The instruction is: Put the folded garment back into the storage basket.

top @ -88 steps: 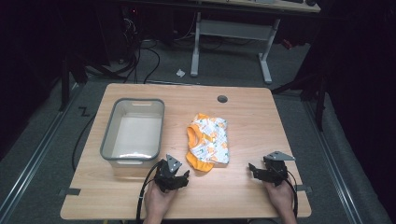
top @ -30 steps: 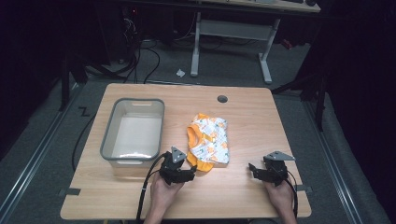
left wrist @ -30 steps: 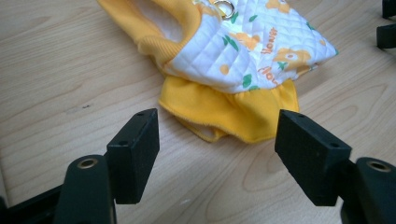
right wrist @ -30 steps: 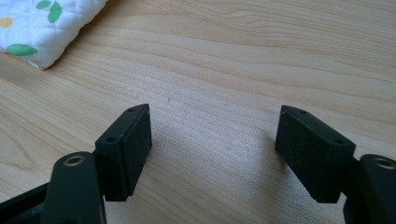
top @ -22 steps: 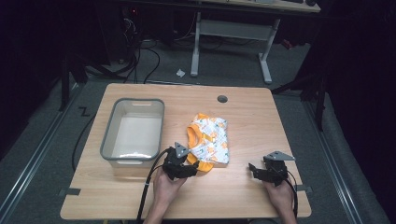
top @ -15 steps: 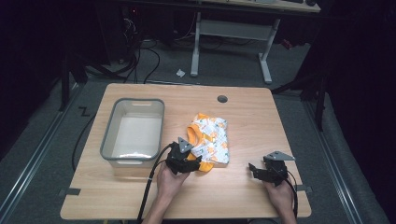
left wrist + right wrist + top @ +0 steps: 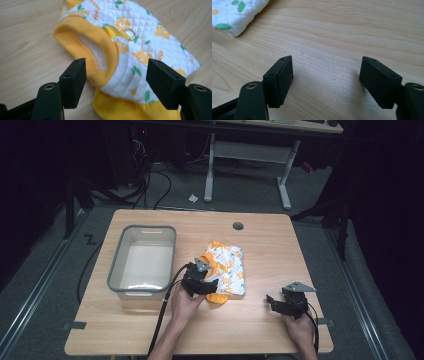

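On the wooden table [image 7: 260, 245], my right gripper [image 7: 280, 304] rests near the front edge, its 2 jaws spread over bare wood, unchanged from before. My left gripper [image 7: 204, 281] has slid forward from beside the grey bin [image 7: 142, 262] to the quilted orange-flowered garment [image 7: 227, 270] lying mid-table. Its jaws gape around the garment's yellow-ribbed opening [image 7: 110, 50], not pinching yet.
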A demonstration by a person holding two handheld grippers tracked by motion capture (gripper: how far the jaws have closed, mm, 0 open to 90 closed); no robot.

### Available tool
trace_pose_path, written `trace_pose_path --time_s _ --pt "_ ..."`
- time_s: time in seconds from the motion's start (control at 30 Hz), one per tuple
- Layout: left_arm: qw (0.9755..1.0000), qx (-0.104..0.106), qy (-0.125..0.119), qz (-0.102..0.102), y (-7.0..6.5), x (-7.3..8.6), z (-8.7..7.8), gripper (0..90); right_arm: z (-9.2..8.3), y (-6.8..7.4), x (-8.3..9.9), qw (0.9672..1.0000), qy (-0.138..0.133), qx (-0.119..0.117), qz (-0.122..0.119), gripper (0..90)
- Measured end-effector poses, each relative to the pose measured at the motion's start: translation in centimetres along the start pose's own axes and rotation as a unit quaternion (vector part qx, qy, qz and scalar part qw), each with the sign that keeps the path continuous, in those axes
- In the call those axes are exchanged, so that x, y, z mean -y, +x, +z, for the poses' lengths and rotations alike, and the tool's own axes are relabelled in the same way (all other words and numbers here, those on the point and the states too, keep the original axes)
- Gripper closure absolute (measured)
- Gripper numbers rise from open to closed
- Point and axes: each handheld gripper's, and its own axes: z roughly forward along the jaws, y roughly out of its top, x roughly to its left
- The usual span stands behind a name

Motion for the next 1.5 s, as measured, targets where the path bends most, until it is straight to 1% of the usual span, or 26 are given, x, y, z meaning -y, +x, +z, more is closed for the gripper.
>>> trace_pose_path --time_s 0.07,0.1,0.13,0.2,0.23,0.27,0.3,0.37,0.43,0.5,0.6,0.67,0.73,0.87,0.9,1.03,1.13,1.2,1.27,1.3,1.37,1.4,1.5 --pt "1.0 -0.003 -0.006 0.0 0.2 -0.5 0.2 34.1 0.0 0.0 0.0 1.0 0.0 0.0 0.0 27.3" --pt "1.0 0.0 -0.005 -0.002 0.2 -0.8 0.3 34.2 0.0 0.0 0.0 1.0 0.0 0.0 0.0 27.4" --pt "1.0 -0.001 -0.009 -0.003 0.3 -1.0 0.5 34.3 0.0 0.0 0.0 1.0 0.0 0.0 0.0 27.3" --pt "0.9999 -0.007 -0.011 -0.002 0.4 -1.5 0.9 34.8 0.0 0.0 0.0 1.0 0.0 0.0 0.0 27.4" --pt "0.9999 -0.006 -0.008 -0.005 0.5 -1.8 1.2 34.9 0.0 0.0 0.0 1.0 0.0 0.0 0.0 27.4" --pt "0.9999 -0.008 -0.011 -0.008 0.6 -2.0 1.4 34.8 0.0 0.0 0.0 1.0 0.0 0.0 0.0 27.3" --pt "0.9998 -0.008 -0.01 -0.014 0.7 -2.2 1.8 34.8 0.0 0.0 0.0 1.0 0.0 0.0 0.0 27.3" --pt "0.9998 -0.014 0.002 -0.016 1.0 -2.5 2.5 33.3 0.0 0.0 0.0 1.0 0.0 0.0 0.0 27.3" --pt "0.9996 -0.017 0.006 -0.022 1.1 -2.7 3.2 31.9 0.0 0.0 0.0 1.0 0.0 0.0 0.0 27.3" --pt "0.9994 -0.018 0.007 -0.028 1.2 -2.7 3.7 31.2 0.0 0.0 0.0 1.0 0.0 0.0 0.0 27.3" --pt "0.9986 -0.025 0.025 -0.039 1.5 -2.4 4.5 30.0 0.0 0.0 0.0 1.0 0.0 0.0 0.0 27.3" --pt "0.9982 -0.03 0.036 -0.038 1.7 -2.2 5.1 29.6 0.0 0.0 0.0 1.0 0.0 0.0 0.0 27.4" --pt "0.9978 -0.032 0.041 -0.041 1.9 -2.0 5.5 29.2 0.0 0.0 0.0 1.0 0.0 0.0 0.0 27.4" --pt "0.9976 -0.04 0.046 -0.032 1.9 -1.8 5.9 29.0 0.0 0.0 0.0 1.0 0.0 0.0 0.0 27.3" --pt "0.9975 -0.04 0.049 -0.031 1.9 -1.7 6.0 29.0 0.0 0.0 0.0 1.0 0.0 0.0 0.0 27.4" --pt "0.9969 -0.032 0.058 -0.042 2.2 -1.5 6.5 29.0 0.0 0.0 0.0 1.0 0.0 0.0 -0.001 27.3" --pt "0.9968 -0.025 0.061 -0.045 2.2 -1.4 6.8 29.5 0.0 0.0 0.0 1.0 0.0 0.0 -0.001 27.3" --pt "0.9972 -0.027 0.059 -0.037 2.2 -1.3 6.9 29.6 0.0 0.0 0.0 1.0 0.0 0.0 -0.001 27.4" --pt "0.9975 -0.027 0.057 -0.03 2.1 -1.3 6.9 30.8 0.0 0.0 0.0 1.0 0.0 -0.001 0.0 27.3" --pt "0.9978 -0.024 0.056 -0.026 2.1 -1.3 6.9 33.0 0.0 0.0 0.0 1.0 0.0 -0.001 0.0 27.4" --pt "0.9982 -0.012 0.056 -0.016 1.9 -1.3 6.8 42.9 0.0 0.0 0.0 1.0 0.0 -0.001 0.0 27.3" --pt "0.9983 -0.009 0.056 -0.014 1.8 -1.3 6.7 47.6 0.0 0.0 0.0 1.0 0.0 -0.001 0.0 27.3" --pt "0.9983 0.003 0.057 -0.011 1.6 -1.4 6.7 58.0 0.0 0.0 0.0 1.0 0.0 -0.001 0.0 27.3"
